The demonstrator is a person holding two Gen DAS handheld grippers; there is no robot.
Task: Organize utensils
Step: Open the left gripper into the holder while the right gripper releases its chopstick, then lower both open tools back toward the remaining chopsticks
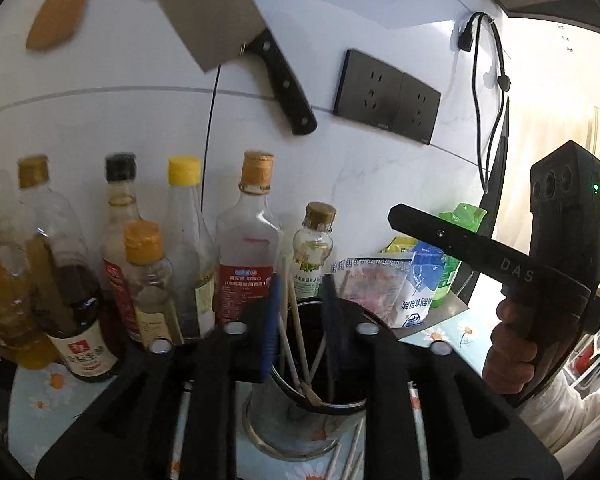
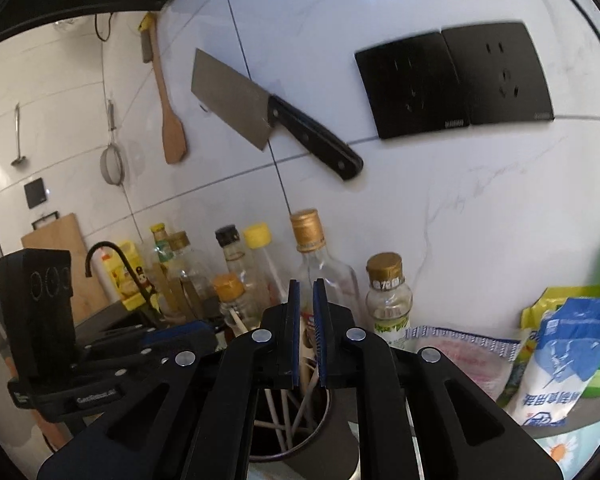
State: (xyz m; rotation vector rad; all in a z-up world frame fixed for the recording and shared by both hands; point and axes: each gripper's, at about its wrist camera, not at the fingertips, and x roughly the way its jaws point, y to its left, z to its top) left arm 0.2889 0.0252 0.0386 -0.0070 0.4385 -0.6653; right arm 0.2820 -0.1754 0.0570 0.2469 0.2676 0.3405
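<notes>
A metal utensil holder (image 1: 268,412) stands on the flowered counter with several pale chopsticks (image 1: 296,344) leaning in it. My left gripper (image 1: 302,320) hovers just over its mouth, blue pads apart; a chopstick rises through the gap and neither pad presses on it. A few loose chopsticks (image 1: 354,450) lie by the holder's base. In the right wrist view the holder (image 2: 340,424) sits right below my right gripper (image 2: 307,320), whose pads stand a narrow slit apart with nothing gripped; chopstick (image 2: 296,412) ends show beneath. A hand holds the right gripper (image 1: 394,214) at the right.
Sauce and oil bottles (image 1: 248,248) crowd the wall behind the holder. Plastic food packets (image 2: 560,360) lie to the right. On the wall hang a cleaver (image 1: 220,28), a wooden spatula (image 2: 172,128), black sockets (image 1: 386,96) and a cable (image 1: 480,100). A black faucet (image 2: 104,252) stands far left.
</notes>
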